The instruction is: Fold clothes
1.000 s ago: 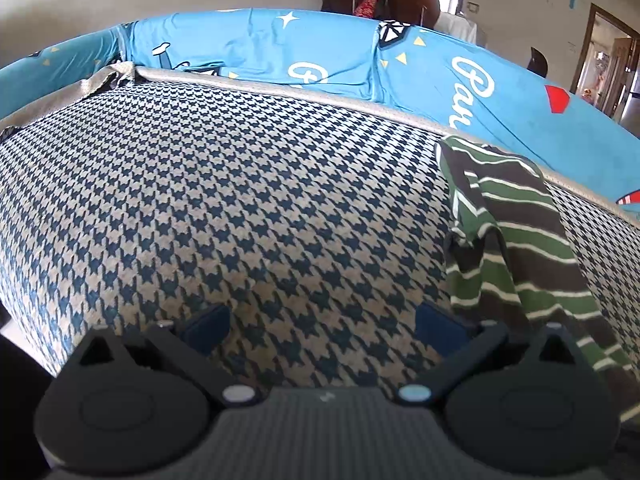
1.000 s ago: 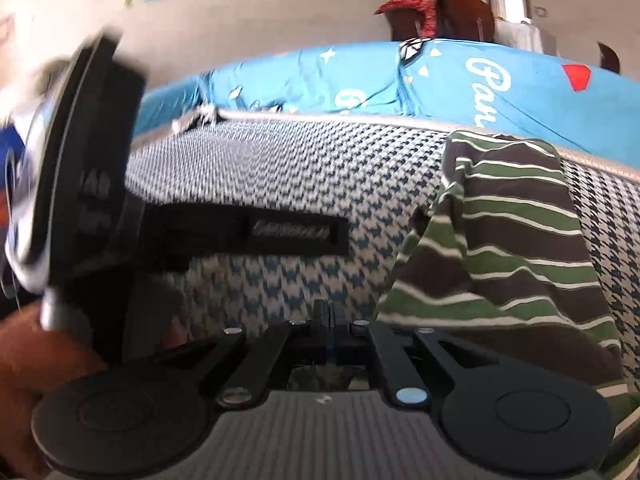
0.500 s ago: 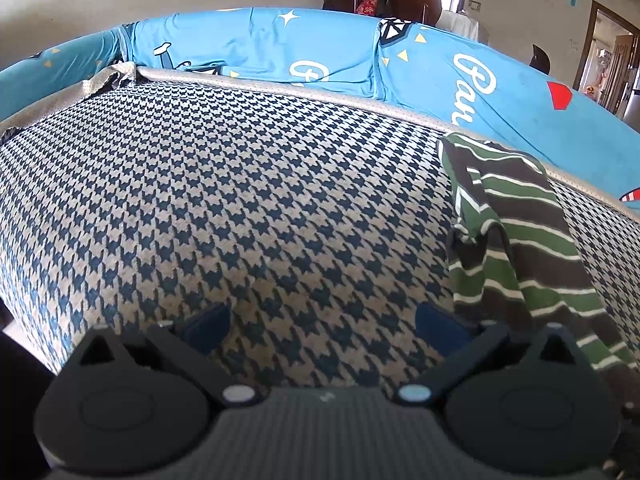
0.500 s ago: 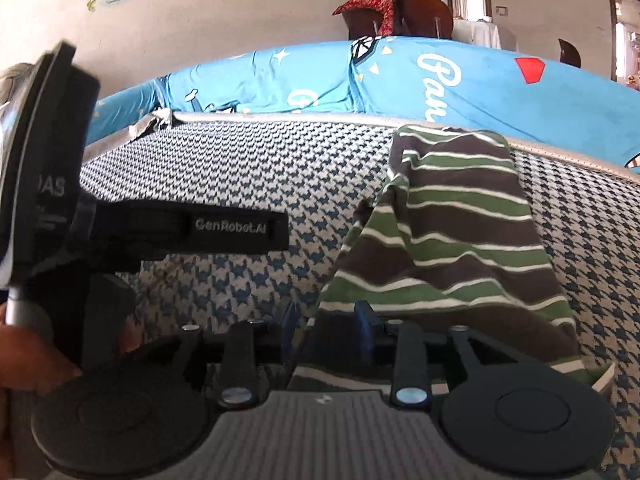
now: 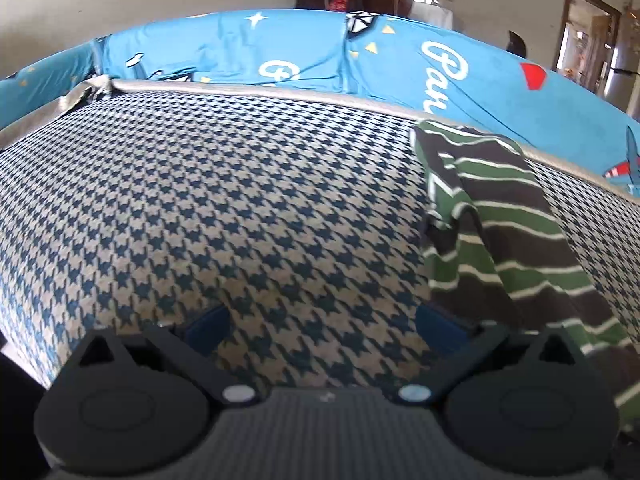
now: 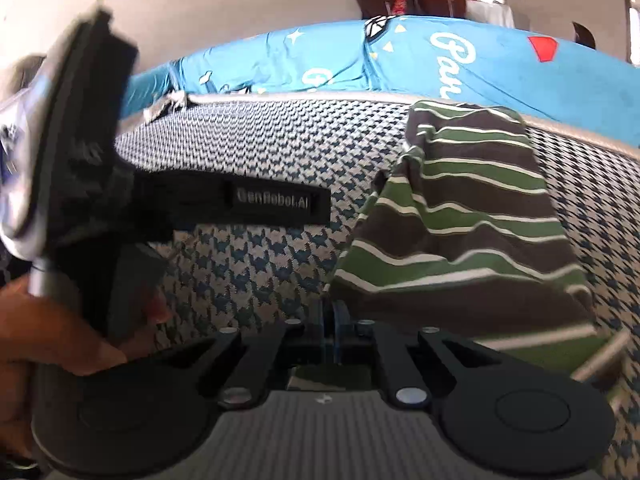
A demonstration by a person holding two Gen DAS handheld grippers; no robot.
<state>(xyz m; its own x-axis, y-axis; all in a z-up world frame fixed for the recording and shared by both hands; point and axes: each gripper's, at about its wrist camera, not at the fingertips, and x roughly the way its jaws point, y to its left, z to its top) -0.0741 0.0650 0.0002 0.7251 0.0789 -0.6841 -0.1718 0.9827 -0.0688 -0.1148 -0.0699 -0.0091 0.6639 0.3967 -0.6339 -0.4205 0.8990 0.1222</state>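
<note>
The striped garment [image 5: 508, 216], in bands of green and dark brown with thin white lines, lies lengthwise on the right part of the sofa seat [image 5: 240, 208], whose cover is a blue and cream houndstooth. Its far end reaches the seat's back edge, under the bright blue printed cover [image 5: 304, 52] draped over the backrest. On the left, the left gripper [image 5: 320, 322] hovers low over bare houndstooth, its jaws spread wide with nothing between them; the garment runs just beside its right blue pad. In the right wrist view, a hand [image 6: 60, 332] wraps the dark handle of that left device. Further right, the right gripper [image 6: 332, 320] has its jaws pressed together, pinching the near edge of the garment [image 6: 472, 216], which rises slightly at that corner.
</note>
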